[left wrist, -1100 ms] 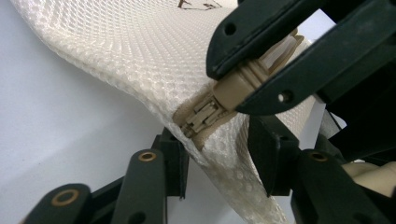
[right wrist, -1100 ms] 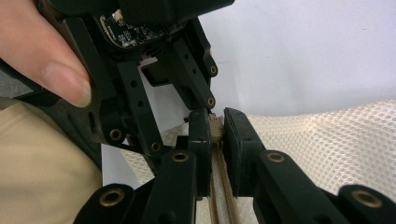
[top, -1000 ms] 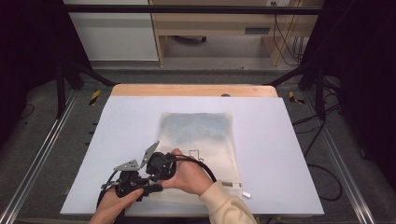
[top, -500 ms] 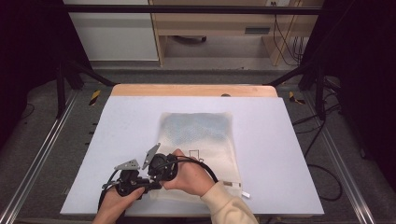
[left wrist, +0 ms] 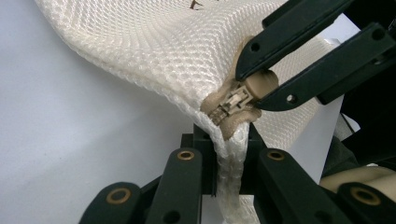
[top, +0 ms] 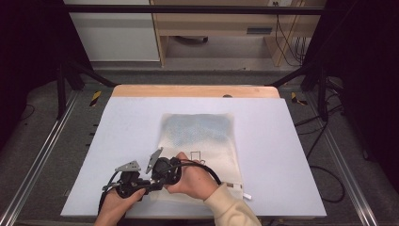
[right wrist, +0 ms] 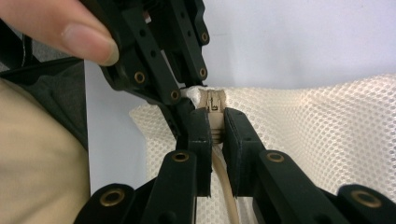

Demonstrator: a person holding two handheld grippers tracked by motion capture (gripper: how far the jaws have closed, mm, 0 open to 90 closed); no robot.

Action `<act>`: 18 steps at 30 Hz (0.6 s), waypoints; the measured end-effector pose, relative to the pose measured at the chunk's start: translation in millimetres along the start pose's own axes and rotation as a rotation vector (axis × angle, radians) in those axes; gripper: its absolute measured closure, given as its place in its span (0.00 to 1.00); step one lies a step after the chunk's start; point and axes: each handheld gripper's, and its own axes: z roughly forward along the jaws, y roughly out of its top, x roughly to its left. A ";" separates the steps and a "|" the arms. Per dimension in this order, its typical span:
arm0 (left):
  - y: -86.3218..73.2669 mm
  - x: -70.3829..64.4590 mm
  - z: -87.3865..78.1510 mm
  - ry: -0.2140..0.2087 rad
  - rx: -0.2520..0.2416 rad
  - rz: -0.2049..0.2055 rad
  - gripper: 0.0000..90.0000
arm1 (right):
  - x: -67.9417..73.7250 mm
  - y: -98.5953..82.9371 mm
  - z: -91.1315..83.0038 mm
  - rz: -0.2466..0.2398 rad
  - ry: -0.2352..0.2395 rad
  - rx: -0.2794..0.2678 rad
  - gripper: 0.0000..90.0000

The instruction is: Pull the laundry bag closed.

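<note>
A cream mesh zip bag (top: 202, 141) lay on the table (top: 117, 122) near its front edge. The left gripper (left wrist: 227, 179) pinched the bag's near-left corner seam. The right gripper (right wrist: 215, 128) was clamped on the zipper pull (right wrist: 214, 103), just beside the left gripper.

The left gripper (top: 126, 181) is black, with a grey three-cornered plate on top; the right gripper (top: 164, 173) is black too, with its own grey plate; a black cable loops from it; the jaws have little brass rings; the sleeve (top: 230, 209) is cream.
</note>
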 end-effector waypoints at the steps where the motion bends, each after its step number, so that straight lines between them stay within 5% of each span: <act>1: 0.1 -0.3 0.0 0.003 0.003 0.002 0.92 | 0.2 -0.5 0.0 -0.002 -0.001 0.002 0.91; 18: 2.2 -4.1 -1.3 0.000 -0.003 0.003 0.92 | 0.4 -14.2 -4.8 0.017 -0.003 0.021 0.91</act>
